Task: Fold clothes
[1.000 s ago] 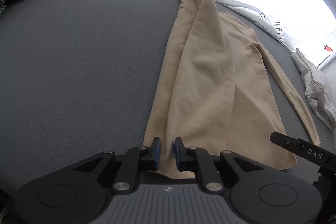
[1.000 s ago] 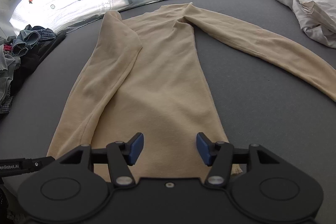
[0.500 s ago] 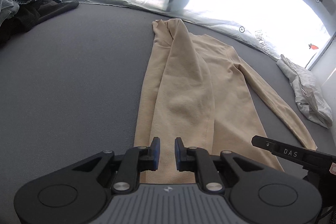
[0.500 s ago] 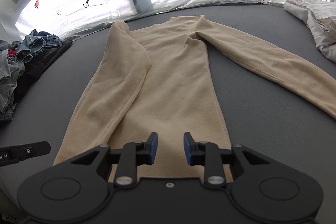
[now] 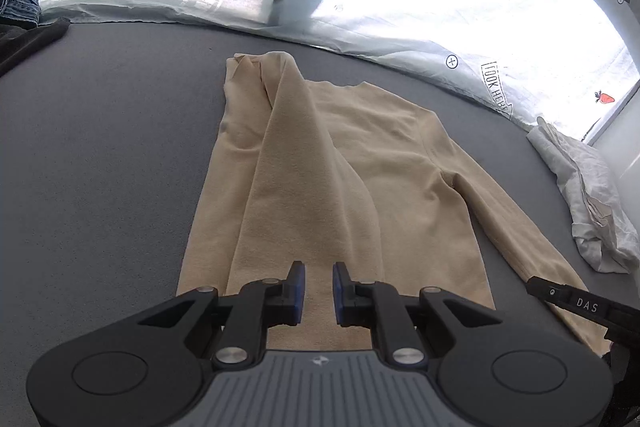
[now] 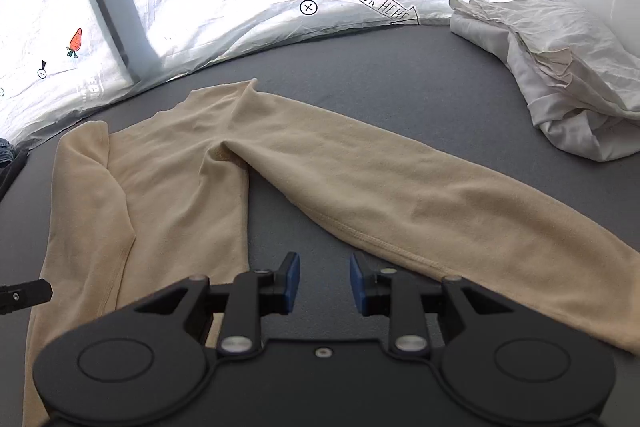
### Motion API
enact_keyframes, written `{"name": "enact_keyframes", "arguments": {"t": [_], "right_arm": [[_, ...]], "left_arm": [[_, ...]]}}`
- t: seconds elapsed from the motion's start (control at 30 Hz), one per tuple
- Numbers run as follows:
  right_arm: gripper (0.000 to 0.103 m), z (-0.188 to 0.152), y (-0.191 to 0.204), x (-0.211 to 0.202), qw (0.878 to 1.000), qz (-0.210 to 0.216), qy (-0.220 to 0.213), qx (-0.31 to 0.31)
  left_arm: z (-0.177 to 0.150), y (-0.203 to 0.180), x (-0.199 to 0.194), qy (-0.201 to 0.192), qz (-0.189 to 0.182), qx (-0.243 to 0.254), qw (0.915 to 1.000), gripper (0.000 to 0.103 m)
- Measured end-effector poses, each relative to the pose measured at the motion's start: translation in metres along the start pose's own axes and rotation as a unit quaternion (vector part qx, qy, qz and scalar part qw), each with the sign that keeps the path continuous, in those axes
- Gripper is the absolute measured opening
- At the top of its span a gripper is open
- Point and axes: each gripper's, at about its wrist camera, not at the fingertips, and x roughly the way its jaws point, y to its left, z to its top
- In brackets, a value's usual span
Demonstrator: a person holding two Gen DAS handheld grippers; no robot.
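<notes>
We see the tan sweater [image 5: 360, 163] lying flat on the gray table [image 5: 100, 155], one sleeve folded over its body. Our left gripper [image 5: 319, 285] and right gripper [image 6: 323, 281] hover above it, jaws slightly apart, holding nothing.

I see a tan long-sleeved top [image 5: 384, 163] lying flat on the grey surface [image 5: 104, 163], its neckline toward the upper middle of the left wrist frame and its hem running down to the bottom edge. One sleeve [image 5: 296, 155] is folded over the body, forming a long raised ridge from the shoulder at the upper middle down the garment's length. The other sleeve [image 6: 420, 199] is spread out away from the body; in the right wrist frame it crosses from the centre to the lower right edge, with a stitched seam visible along its lower side. The fabric looks soft, fleecy and mostly smooth, with light creasing at the armpit.
</notes>
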Motion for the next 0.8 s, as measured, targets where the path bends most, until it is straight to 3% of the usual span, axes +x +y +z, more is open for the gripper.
{"name": "enact_keyframes", "arguments": {"t": [0.2, 0.37, 0.67, 0.8], "right_arm": [[0.031, 0.011, -0.036, 0.005, 0.996, -0.084, -0.022, 0.022], [0.033, 0.008, -0.059, 0.007, 0.988, -0.150, -0.013, 0.025], [0.036, 0.005, -0.077, 0.011, 0.984, -0.170, 0.003, 0.050], [0.045, 0.009, -0.083, 0.005, 0.983, -0.176, -0.011, 0.055]], "left_arm": [[0.039, 0.003, 0.047, -0.001, 0.007, -0.003, 1.0000, 0.016], [0.070, 0.010, 0.075, -0.013, 0.004, -0.014, 0.9998, 0.016], [0.102, 0.022, 0.102, -0.037, 0.012, -0.013, 0.9992, 0.019], [0.108, 0.016, 0.102, -0.028, 0.024, -0.005, 0.9993, 0.022]]}}
